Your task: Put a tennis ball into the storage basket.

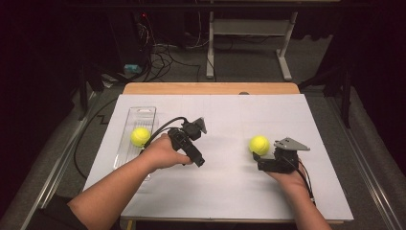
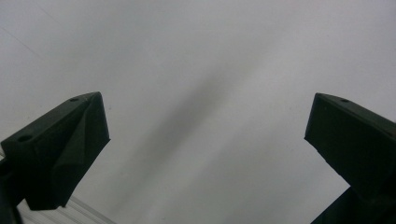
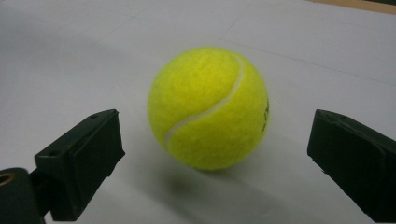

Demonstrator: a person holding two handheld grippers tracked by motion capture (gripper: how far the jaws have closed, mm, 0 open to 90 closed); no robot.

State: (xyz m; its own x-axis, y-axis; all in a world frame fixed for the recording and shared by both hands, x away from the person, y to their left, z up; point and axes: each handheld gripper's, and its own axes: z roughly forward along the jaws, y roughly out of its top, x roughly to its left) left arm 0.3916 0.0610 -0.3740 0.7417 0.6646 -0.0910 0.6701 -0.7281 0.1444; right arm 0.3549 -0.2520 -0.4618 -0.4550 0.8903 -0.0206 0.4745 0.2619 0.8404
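On the white surface [image 1: 225, 158], the right gripper [image 1: 261, 160] lies low at the right side, held in the person's right hand [image 1: 287, 178], with its jaws pointing toward a yellow tennis ball [image 1: 259, 144] that rests on the surface just ahead of it. In the right gripper view the tennis ball [image 3: 208, 108] sits on the sheet ahead of the two black jaws and partly between their tips, its white seam curving across the front; a clear gap shows on each side, so the pads do not press on it and the right gripper [image 3: 215, 144] holds nothing, its jaws standing wide apart. At the left, the left hand [image 1: 165, 152] holds the left gripper [image 1: 200, 162] just above the surface, pointing toward the middle of the sheet. In the left gripper view the left gripper [image 2: 205, 126] has its jaws spread wide, with bare white surface between them. A second tennis ball [image 1: 140, 136] lies in a clear plastic tray [image 1: 142, 115] near the left edge of the surface, just beside the left hand and well apart from the first ball.
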